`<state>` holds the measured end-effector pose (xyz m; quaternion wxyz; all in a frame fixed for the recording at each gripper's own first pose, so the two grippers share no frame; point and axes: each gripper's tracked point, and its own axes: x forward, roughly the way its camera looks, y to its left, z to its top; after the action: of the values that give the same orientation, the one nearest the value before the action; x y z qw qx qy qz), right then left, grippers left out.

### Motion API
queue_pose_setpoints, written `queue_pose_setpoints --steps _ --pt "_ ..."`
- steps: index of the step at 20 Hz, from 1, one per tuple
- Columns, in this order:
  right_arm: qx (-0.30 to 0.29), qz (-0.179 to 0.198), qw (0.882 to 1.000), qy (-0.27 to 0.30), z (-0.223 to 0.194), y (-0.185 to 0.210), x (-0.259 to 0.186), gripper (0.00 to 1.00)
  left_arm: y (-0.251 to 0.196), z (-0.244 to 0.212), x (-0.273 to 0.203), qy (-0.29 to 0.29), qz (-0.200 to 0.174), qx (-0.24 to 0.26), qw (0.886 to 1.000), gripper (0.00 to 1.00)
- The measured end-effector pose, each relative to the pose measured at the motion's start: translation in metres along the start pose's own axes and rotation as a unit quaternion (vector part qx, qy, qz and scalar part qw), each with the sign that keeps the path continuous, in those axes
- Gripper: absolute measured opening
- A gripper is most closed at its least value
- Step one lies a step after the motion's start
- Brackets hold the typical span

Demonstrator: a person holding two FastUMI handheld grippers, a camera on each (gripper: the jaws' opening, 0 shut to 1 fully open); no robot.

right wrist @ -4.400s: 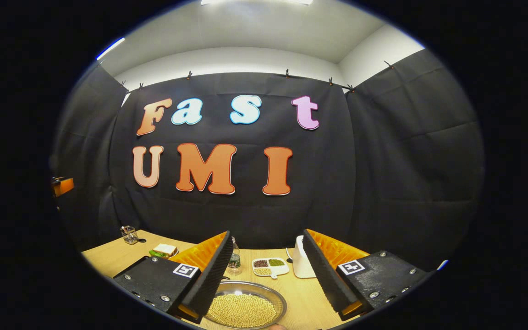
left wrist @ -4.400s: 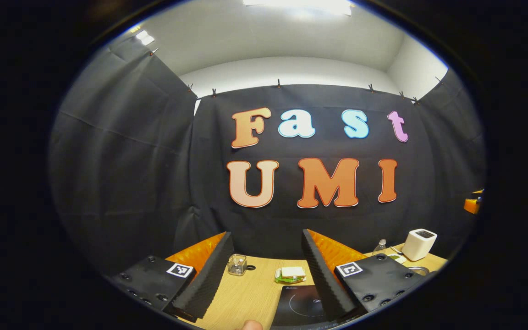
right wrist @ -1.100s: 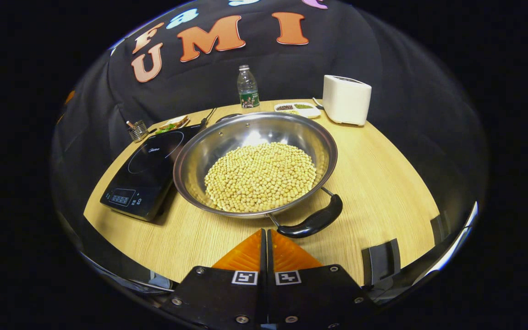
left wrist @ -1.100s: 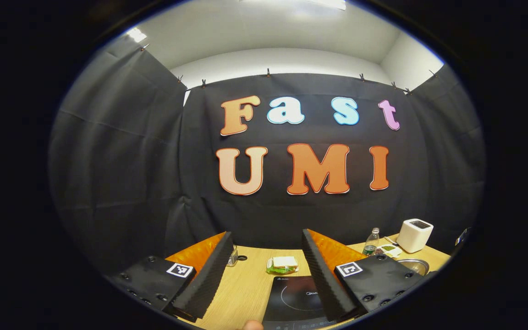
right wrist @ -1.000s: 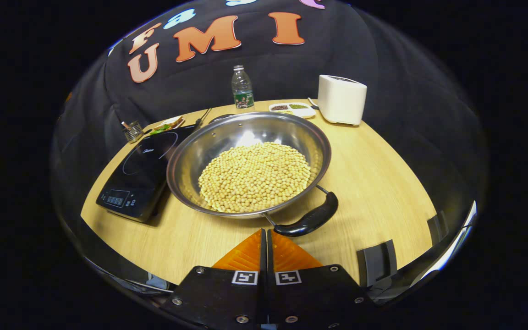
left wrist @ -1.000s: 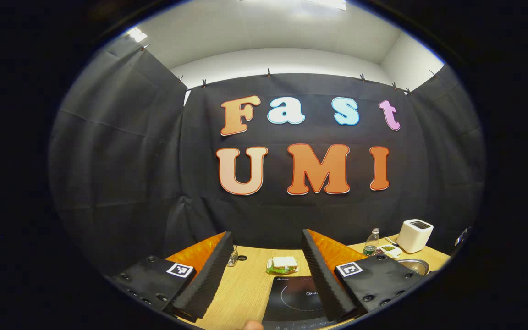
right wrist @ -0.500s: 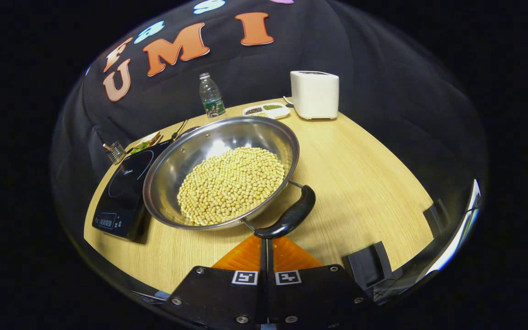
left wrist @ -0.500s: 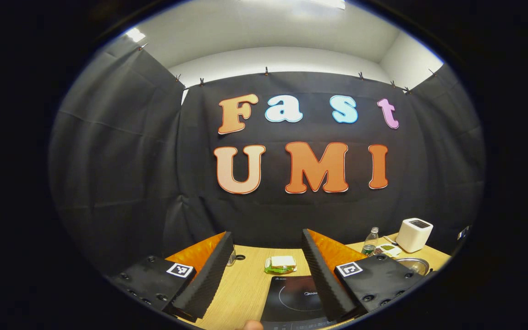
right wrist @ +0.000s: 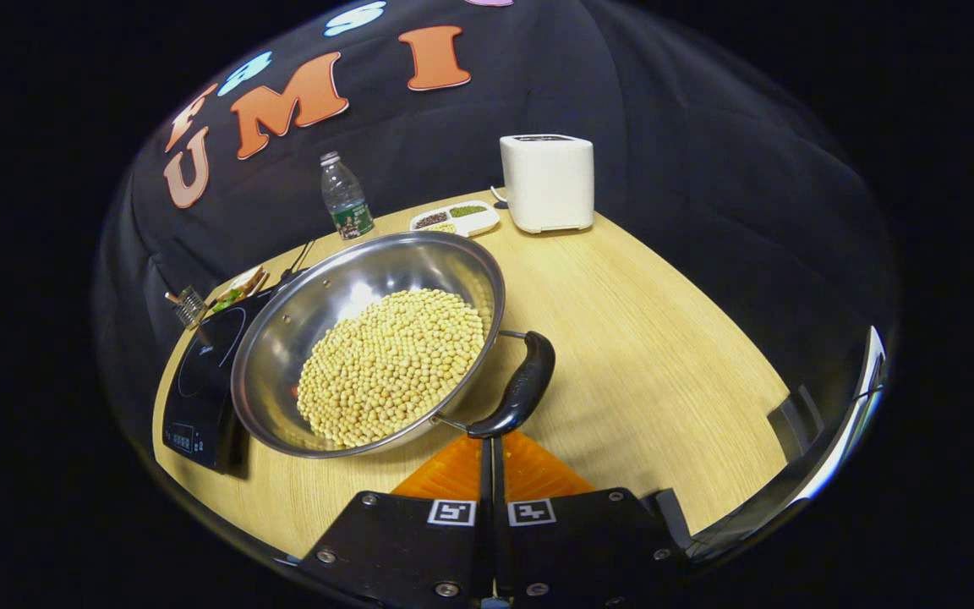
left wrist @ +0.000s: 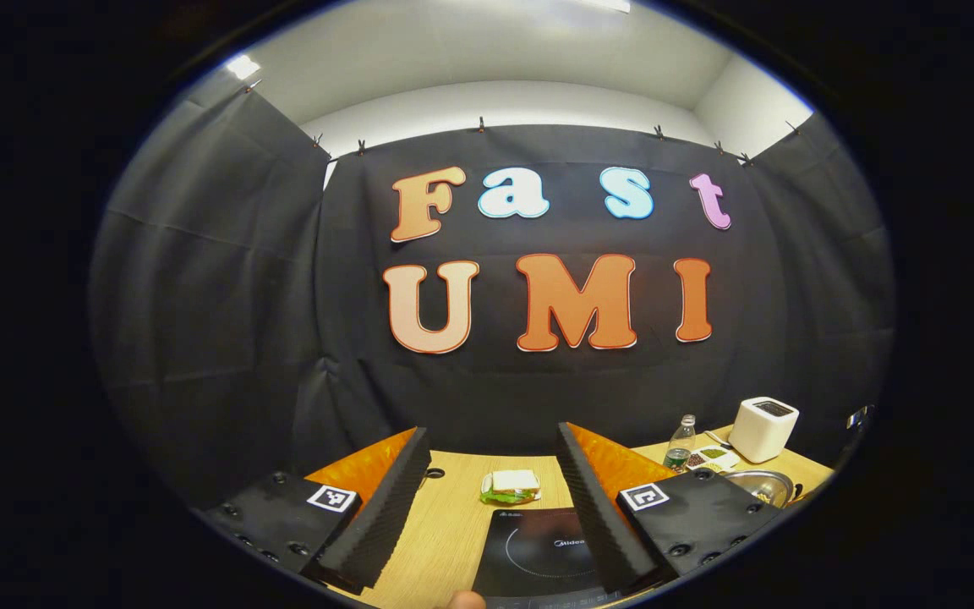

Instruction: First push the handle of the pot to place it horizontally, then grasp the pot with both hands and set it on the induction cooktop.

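Gleaming steel pot (right wrist: 352, 292), bean-filled, handle (right wrist: 522, 385) seemingly angled.

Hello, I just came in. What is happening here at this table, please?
A person works with two handheld grippers at a wooden table. The right gripper, its fingers closed together, has its tips at the black handle of a steel pot full of yellow beans, apparently pushing it sideways. The pot sits on the table beside the induction cooktop, not on it yet. The left gripper is open, holds nothing, and hangs above the cooktop's side of the table.
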<state>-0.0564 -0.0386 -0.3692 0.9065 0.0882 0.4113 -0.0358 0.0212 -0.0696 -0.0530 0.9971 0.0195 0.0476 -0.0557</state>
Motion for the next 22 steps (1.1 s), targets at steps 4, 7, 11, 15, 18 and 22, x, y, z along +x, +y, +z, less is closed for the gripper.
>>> queue_pose_setpoints --steps 4,7,11,15,18,22 --pt "-0.005 -0.007 1.000 0.000 0.012 -0.005 0.013 0.00 -0.008 -0.007 0.010 0.007 -0.003 -0.004 1.000 0.99" --pt "0.001 -0.007 1.000 0.000 0.021 -0.008 0.023 0.00 -0.014 -0.012 0.016 0.010 -0.006 -0.001 1.000 0.99" --pt "-0.002 -0.013 1.000 0.000 0.034 -0.011 0.038 0.00 -0.021 -0.011 0.023 0.010 -0.006 0.005 1.000 0.99" --pt "-0.002 -0.014 1.000 0.001 0.047 -0.010 0.051 0.00 -0.024 -0.008 0.027 0.005 -0.006 0.012 1.000 0.99" --pt "-0.006 -0.021 1.000 -0.002 0.055 -0.012 0.060 0.00 -0.030 -0.009 0.028 0.005 -0.010 0.010 1.000 0.99" --pt "-0.006 -0.024 1.000 -0.002 0.064 -0.014 0.071 0.00 -0.039 -0.011 0.033 0.004 -0.017 -0.008 1.000 0.99"
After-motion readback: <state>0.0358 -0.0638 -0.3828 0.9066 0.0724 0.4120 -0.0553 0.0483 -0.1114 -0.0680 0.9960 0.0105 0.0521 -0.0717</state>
